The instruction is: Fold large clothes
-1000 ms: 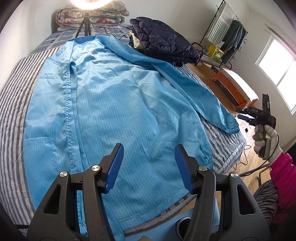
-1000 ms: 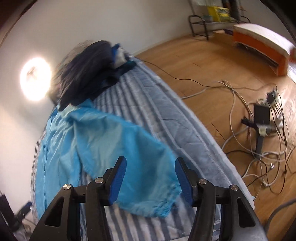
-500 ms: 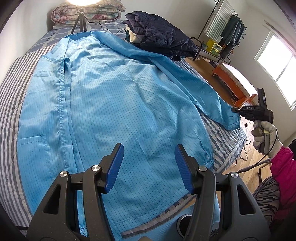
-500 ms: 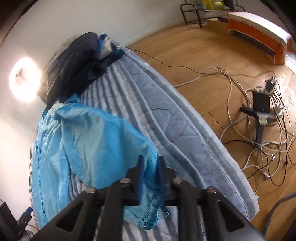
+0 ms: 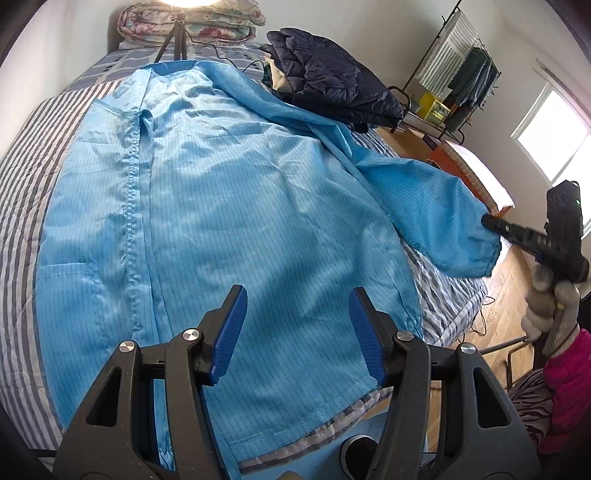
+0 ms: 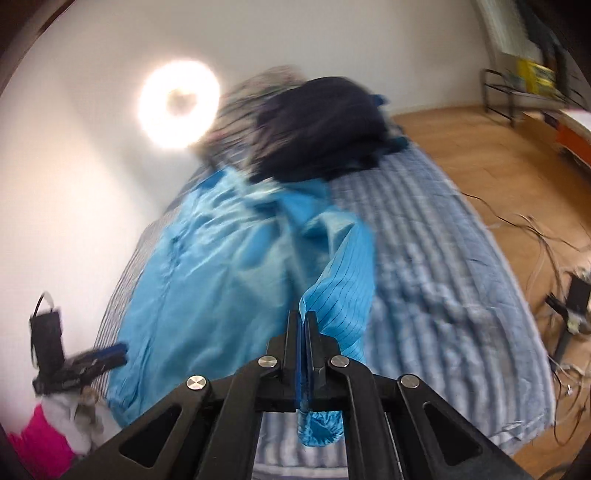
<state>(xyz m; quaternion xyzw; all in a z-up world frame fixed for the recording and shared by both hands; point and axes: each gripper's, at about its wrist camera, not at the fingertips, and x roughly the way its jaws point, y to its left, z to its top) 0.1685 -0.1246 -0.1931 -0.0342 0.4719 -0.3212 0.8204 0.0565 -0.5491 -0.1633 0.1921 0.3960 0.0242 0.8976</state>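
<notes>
A bed [image 5: 22,177] with a grey-and-white striped cover [image 6: 443,280] carries everything. A light blue coat [image 5: 229,206] lies spread flat along most of it, collar toward the head end. Beside the collar sits a heap of dark navy quilted jackets [image 5: 332,85]. Folded floral bedding [image 5: 192,22] lies across the head end, with a tripod [image 5: 173,40] standing in front of it.

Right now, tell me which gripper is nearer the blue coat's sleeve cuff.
Right. The right gripper is clamped on the sleeve cuff, lifting it; the left gripper hovers open over the coat's hem, well away from it.
</notes>
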